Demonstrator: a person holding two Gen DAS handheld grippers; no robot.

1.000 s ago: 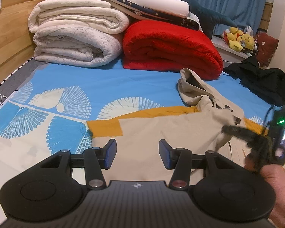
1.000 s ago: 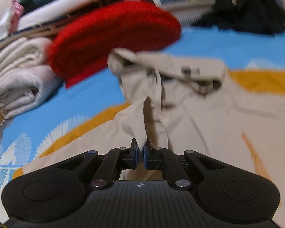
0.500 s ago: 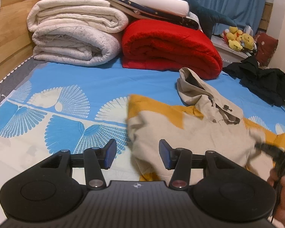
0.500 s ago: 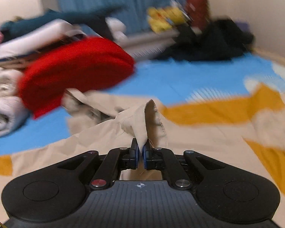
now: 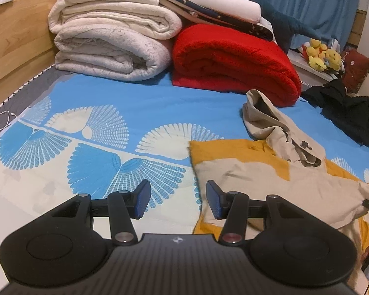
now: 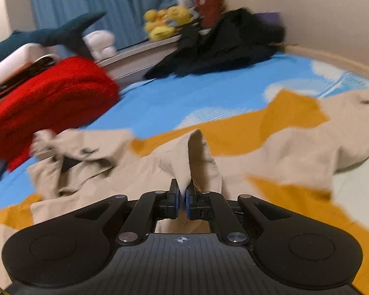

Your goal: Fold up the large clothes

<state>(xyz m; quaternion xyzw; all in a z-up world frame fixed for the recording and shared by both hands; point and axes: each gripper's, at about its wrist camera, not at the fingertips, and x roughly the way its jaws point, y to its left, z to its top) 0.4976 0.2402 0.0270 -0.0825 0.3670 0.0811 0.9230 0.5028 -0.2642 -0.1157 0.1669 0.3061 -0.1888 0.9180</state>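
Currently right gripper (image 6: 181, 198) jaws are pinching a hoodie (image 6: 270, 157) sleeve fold directly ahead, drawing it across; left gripper (image 5: 178, 198) jaws are gaping, hoodie's edge just rightward; next likely calling for laying the fold flat on the bed (image 5: 135, 103)

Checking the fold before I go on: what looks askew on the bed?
The beige-and-mustard hooded jacket lies crooked and rumpled, its hood flopped toward the red blanket. The right claw is shut on a pinched ridge of its fabric; the left claw is open, holding nothing. A black garment lies crumpled beyond.
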